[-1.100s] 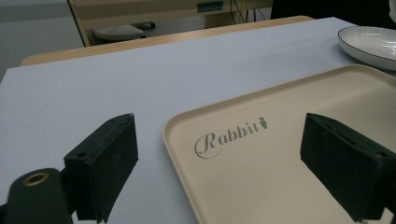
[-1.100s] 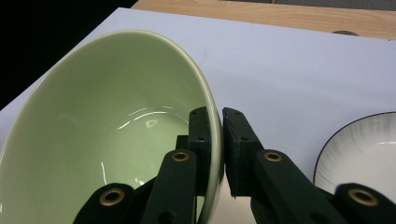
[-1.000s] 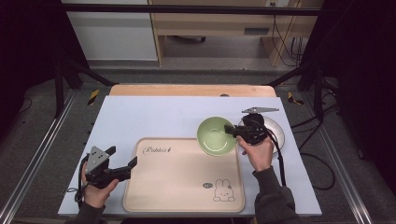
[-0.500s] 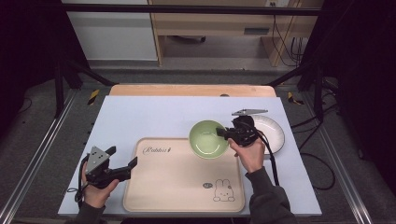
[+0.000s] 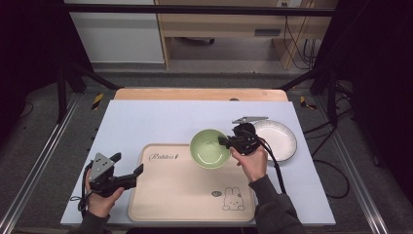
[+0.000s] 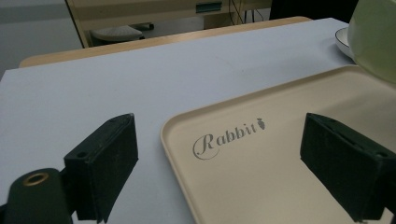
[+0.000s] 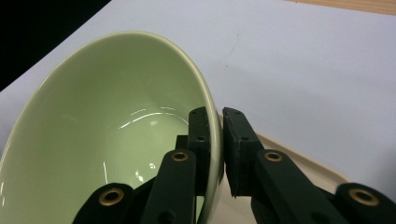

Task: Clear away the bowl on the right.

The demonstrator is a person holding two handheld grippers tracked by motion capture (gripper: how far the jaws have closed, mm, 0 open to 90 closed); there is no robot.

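Observation:
A pale green bowl [image 5: 209, 148] hangs over the far right corner of the beige tray [image 5: 185, 190], which bears a "Rabbit" mark and a bunny drawing. My right gripper [image 5: 226, 141] is shut on the bowl's right rim; in the right gripper view the green bowl [image 7: 107, 135] has its rim pinched between the two black jaws of my right gripper [image 7: 215, 140]. My left gripper [image 5: 136, 171] stands open at the tray's left edge, one jaw over the table and one over the tray [image 6: 261, 158]. The left gripper [image 6: 224, 154] holds nothing.
A white plate [image 5: 277, 139] with a dark rim lies on the light blue table mat [image 5: 156, 122] to the right of the bowl. A wooden table edge [image 5: 195, 93] runs along the back. Cables trail from both grippers.
My right gripper has carried the green bowl leftward, off the white plate and over the tray's far right corner. The left gripper has stayed in place.

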